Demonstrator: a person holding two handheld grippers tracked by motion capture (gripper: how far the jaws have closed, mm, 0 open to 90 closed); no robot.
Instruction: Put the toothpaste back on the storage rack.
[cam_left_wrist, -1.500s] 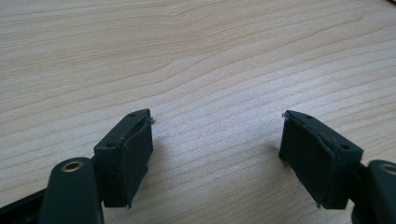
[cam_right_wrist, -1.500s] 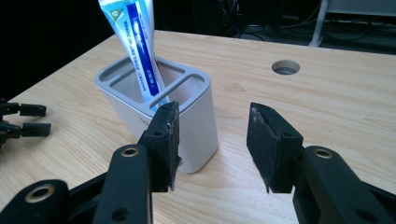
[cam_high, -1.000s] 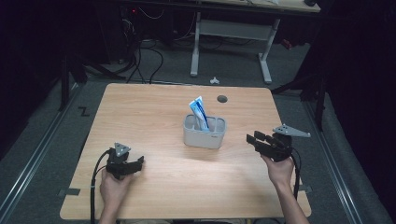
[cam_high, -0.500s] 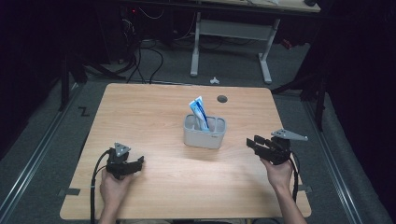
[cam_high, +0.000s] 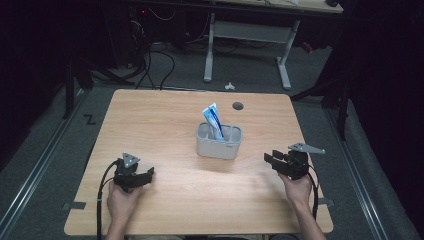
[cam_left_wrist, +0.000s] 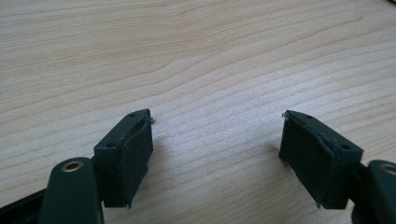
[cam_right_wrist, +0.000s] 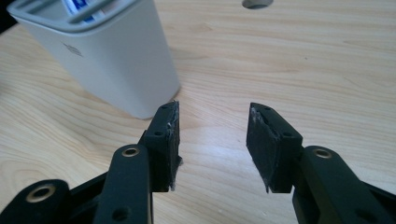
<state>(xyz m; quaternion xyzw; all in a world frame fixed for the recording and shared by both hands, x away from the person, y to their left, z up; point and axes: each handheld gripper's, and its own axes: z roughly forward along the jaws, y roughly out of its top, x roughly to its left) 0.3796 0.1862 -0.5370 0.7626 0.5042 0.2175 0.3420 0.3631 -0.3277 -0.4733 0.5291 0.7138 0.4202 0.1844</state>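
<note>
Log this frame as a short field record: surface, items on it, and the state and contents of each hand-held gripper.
surface: wooden table with a round hole near its far edge
container: grey bin, upright, mid-table
contents: blue and white packet standing out of the bin
left hand-held gripper: open, empty, low over bare wood
right hand-held gripper: open, empty, pointed toward the bin, apart from it
</note>
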